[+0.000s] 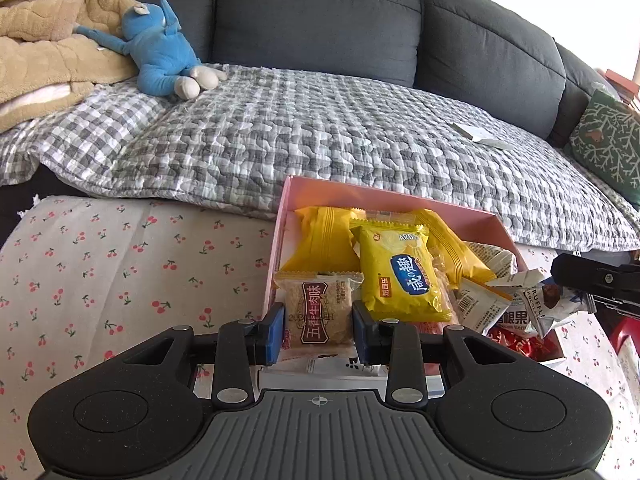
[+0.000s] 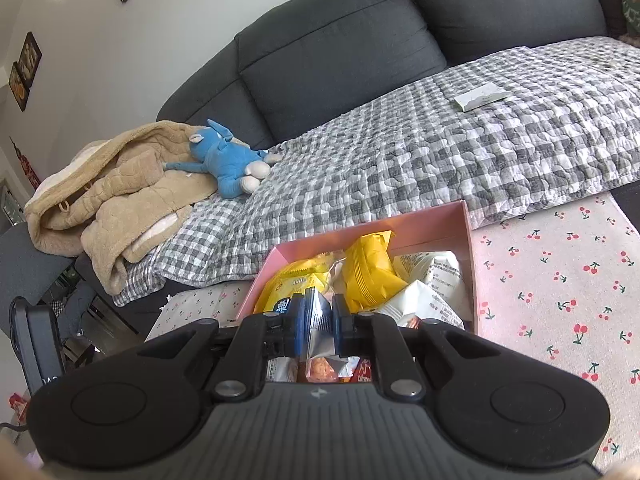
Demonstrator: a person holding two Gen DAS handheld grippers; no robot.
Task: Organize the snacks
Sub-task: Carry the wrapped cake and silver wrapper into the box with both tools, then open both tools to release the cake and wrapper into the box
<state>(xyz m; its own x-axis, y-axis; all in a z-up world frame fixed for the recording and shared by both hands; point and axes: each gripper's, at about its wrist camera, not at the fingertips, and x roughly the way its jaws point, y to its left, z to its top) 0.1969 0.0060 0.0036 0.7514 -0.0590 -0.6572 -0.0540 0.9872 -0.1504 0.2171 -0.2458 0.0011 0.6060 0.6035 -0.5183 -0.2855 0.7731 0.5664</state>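
Left wrist view: the left gripper (image 1: 318, 330) has its jaws around a beef-flavoured biscuit pack (image 1: 320, 314), pads at its sides, at the pink box's (image 1: 332, 192) six o'clock corner; whether it squeezes, I can't tell. At three o'clock, the right gripper (image 1: 576, 292) carries a crumpled wrapper (image 1: 540, 304).

Right wrist view: the right gripper (image 2: 318, 326) is pinched on that silvery wrapper (image 2: 318, 320) over the box (image 2: 466, 232). Looks like the packing step; next, lower and release inside.
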